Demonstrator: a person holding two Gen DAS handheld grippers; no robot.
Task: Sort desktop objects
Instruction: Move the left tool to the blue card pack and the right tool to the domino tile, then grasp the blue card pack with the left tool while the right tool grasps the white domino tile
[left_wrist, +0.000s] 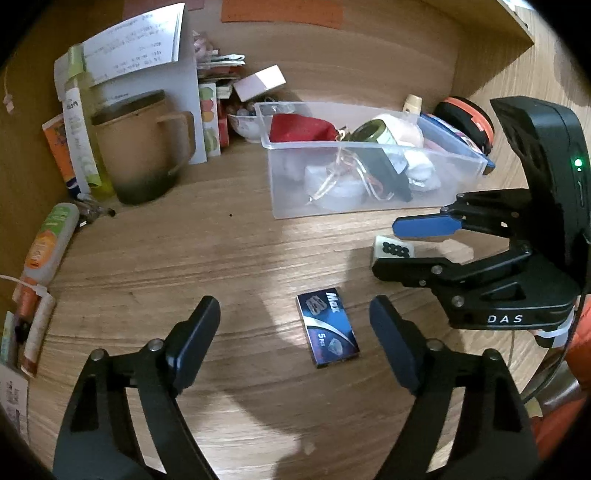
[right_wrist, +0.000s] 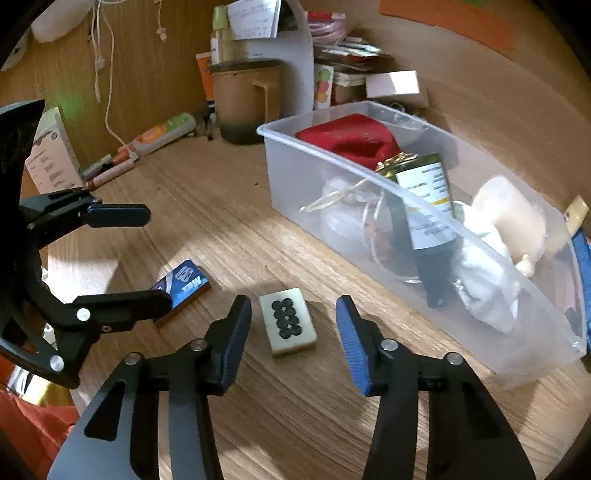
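The left gripper (left_wrist: 295, 325) stands released astride a blue box (left_wrist: 328, 328) lying flat on the wooden desk (left_wrist: 221, 251), low centre of its view. The right gripper (right_wrist: 293, 325) brackets a mahjong tile (right_wrist: 288, 322) without touching, lower centre, beside the clear bin (right_wrist: 509, 266).

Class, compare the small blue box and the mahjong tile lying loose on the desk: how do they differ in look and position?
The blue box is dark blue with white printed lettering; the mahjong tile is cream with black circles. The blue box lies between the left hand-held gripper's fingers; the mahjong tile lies between the right hand-held gripper's. Both lie flat on the wooden desk, ungripped.
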